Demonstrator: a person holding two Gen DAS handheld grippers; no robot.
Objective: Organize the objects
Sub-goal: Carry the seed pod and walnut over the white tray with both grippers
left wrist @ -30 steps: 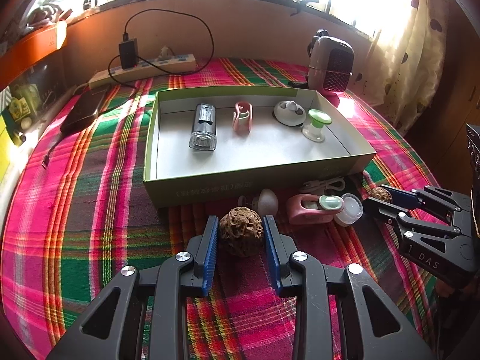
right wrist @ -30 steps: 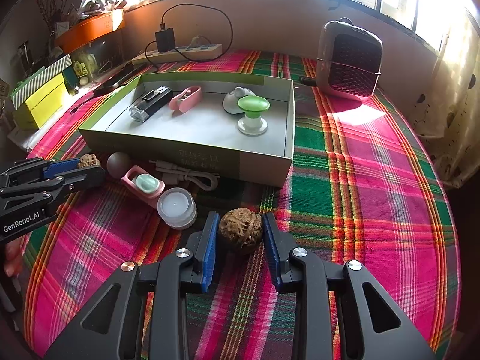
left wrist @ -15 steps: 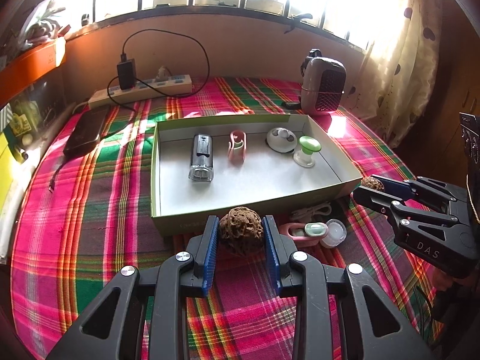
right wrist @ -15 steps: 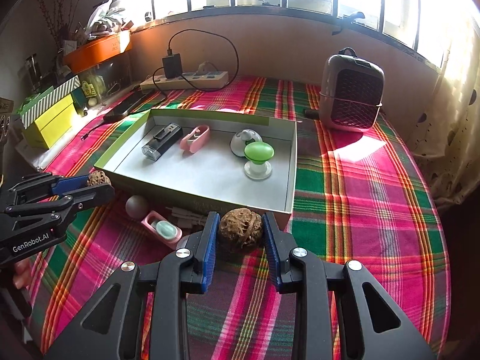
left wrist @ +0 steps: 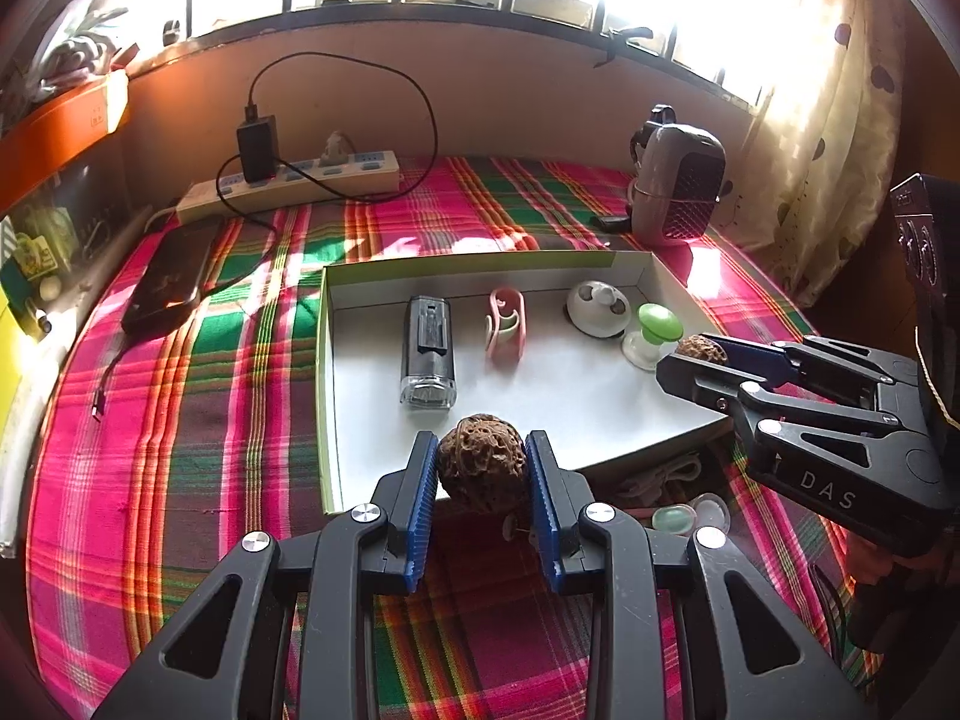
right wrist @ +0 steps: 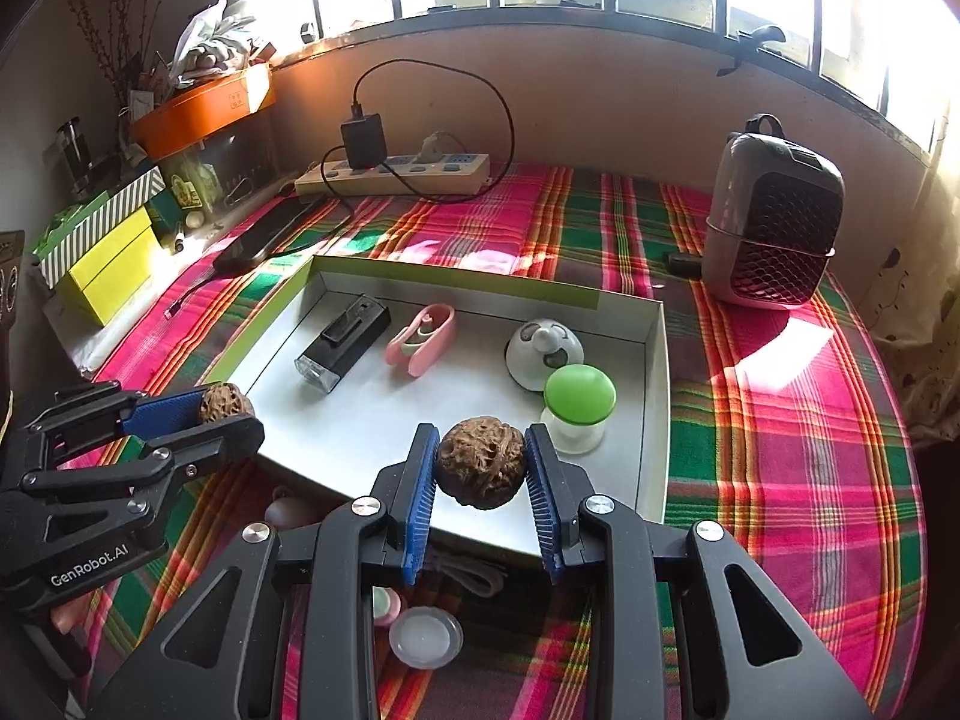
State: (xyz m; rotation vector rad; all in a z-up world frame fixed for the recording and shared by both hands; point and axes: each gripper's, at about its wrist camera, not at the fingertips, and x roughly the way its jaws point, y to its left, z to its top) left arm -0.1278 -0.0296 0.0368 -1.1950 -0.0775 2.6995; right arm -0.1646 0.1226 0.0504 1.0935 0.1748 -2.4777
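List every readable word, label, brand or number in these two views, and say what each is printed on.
"DAS" – white letters on the black body of the right tongs, seen in the left wrist view.
"GenRobot.AI" – white letters on the black body of the left tongs, seen in the right wrist view.
Orange box on the shelf: a small mark, too small to read.
Green and yellow label under that box: blurred, unreadable.
Nothing else legible.

Left wrist view angled down over the box's (left wrist: 327, 360) near-left corner, right wrist view over its near-right, both sharing box, checked cloth (right wrist: 780, 420), window wall.
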